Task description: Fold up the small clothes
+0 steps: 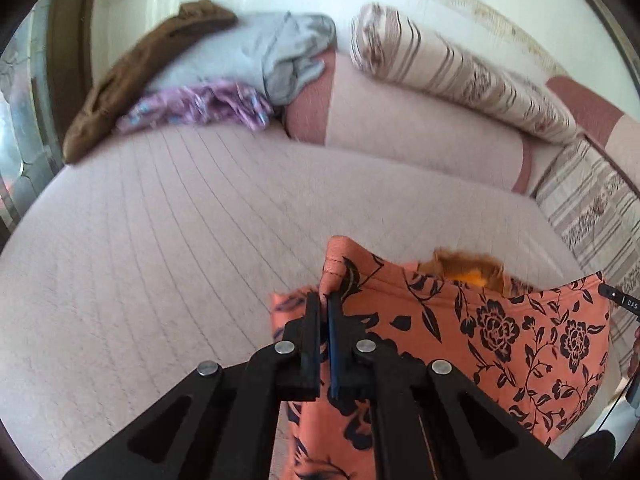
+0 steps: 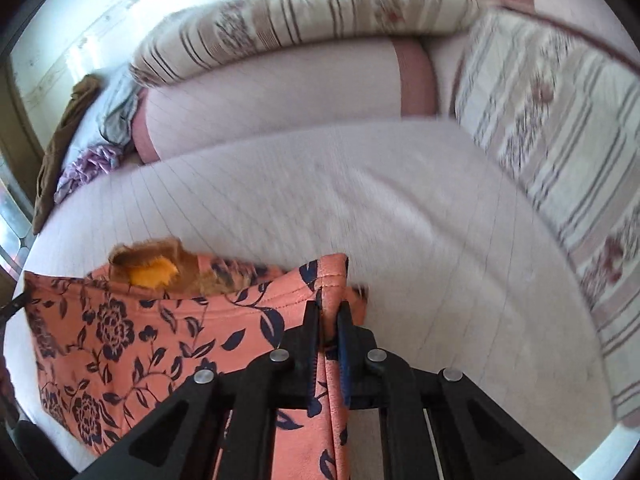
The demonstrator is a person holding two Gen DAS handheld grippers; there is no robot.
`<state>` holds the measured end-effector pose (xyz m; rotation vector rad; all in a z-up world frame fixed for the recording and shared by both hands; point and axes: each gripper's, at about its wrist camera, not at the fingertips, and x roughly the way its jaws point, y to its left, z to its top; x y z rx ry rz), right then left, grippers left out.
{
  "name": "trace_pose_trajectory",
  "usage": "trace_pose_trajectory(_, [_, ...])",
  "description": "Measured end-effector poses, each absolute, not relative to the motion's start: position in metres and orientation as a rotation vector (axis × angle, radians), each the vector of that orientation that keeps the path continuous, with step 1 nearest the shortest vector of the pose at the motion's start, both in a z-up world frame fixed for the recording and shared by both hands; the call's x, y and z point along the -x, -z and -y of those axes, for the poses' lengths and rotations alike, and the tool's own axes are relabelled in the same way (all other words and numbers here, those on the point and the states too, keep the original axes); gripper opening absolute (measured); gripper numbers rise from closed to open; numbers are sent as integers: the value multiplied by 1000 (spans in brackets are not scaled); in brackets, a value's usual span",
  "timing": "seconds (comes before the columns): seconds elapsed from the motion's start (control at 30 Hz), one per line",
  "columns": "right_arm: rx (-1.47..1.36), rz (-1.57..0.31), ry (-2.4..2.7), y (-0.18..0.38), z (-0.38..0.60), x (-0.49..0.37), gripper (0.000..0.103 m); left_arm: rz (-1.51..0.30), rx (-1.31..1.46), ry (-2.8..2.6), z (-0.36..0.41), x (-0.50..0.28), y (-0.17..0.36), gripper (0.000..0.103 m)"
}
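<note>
An orange garment with a dark floral print [image 1: 500,340] hangs stretched between my two grippers above the pale pink couch seat [image 1: 160,220]. My left gripper [image 1: 325,300] is shut on its left top corner. My right gripper [image 2: 329,312] is shut on its right top corner, and the garment [image 2: 140,332] spreads to the left in that view. A brown and yellow inner part [image 1: 468,270] shows at the garment's top edge, also in the right wrist view [image 2: 154,270]. The lower part of the garment is hidden behind the gripper bodies.
A pile of clothes lies at the couch's far left: a brown one [image 1: 132,76], a grey one [image 1: 280,52] and a purple one [image 1: 200,106]. Pink bolsters [image 1: 400,128] and striped cushions [image 1: 460,68] line the back and right side [image 2: 560,140].
</note>
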<state>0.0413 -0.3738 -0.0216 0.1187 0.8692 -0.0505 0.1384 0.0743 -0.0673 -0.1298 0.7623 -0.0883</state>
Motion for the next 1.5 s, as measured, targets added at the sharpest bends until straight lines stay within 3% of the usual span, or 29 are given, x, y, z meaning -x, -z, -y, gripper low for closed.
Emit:
trace_pose_trajectory(0.13, [-128, -840, 70, 16, 373, -64, 8, -767, 150, 50, -85, -159, 77, 3])
trace_pose_trajectory(0.3, [-262, -950, 51, 77, 389, -107, 13, -1008, 140, -44, -88, -197, 150, 8])
trace_pose_trajectory(0.37, [-285, -1018, 84, 101, 395, -111, 27, -998, 170, -68, -94, -190, 152, 11])
trace_pose_trajectory(0.4, [-290, -1028, 106, 104, 396, -107, 32, -986, 195, -66, -98, -183, 146, 19])
trace_pose_trajectory(0.47, [-304, -978, 115, 95, 400, -90, 68, -966, 205, -77, -103, -173, 133, 28])
trace_pose_trajectory(0.5, [-306, -955, 125, 89, 401, -83, 70, -950, 208, -79, -105, -167, 127, 29])
trace_pose_trajectory(0.63, [-379, -838, 120, 47, 403, -32, 70, -890, 202, -16, -98, -125, 96, 33])
trace_pose_trajectory(0.77, [-475, -809, -56, 29, 380, 9, 73, -852, 145, 66, -67, -76, 86, 48])
trace_pose_trajectory(0.87, [-519, -859, -225, 43, 346, 31, 77, -877, 113, 109, -48, -59, 99, 53])
trace_pose_trajectory(0.97, [-567, -982, -240, 92, 338, 31, 77, -1023, 24, 59, -36, -63, 145, 54])
trace_pose_trajectory(1.03, [-646, -1034, -151, 127, 352, 29, 70, -1032, -5, 48, -34, -60, 154, 54])
trace_pose_trajectory(1.17, [-713, -896, -149, 99, 361, 52, 76, -959, 39, 34, -38, -39, 127, 54])
trace_pose_trajectory(1.27, [-749, -857, -192, 95, 364, 62, 85, -980, 26, 25, -41, -44, 136, 61])
trace_pose_trajectory(1.37, [-866, -1006, -46, 147, 389, 57, 77, -1044, -9, -19, -46, -45, 153, 64])
trace_pose_trajectory(1.4, [-974, -947, -47, 144, 402, 65, 77, -1029, 18, -24, -49, -41, 146, 64])
trace_pose_trajectory(1.5, [-911, -873, -45, 112, 404, 73, 79, -971, 77, -42, -58, -31, 126, 64])
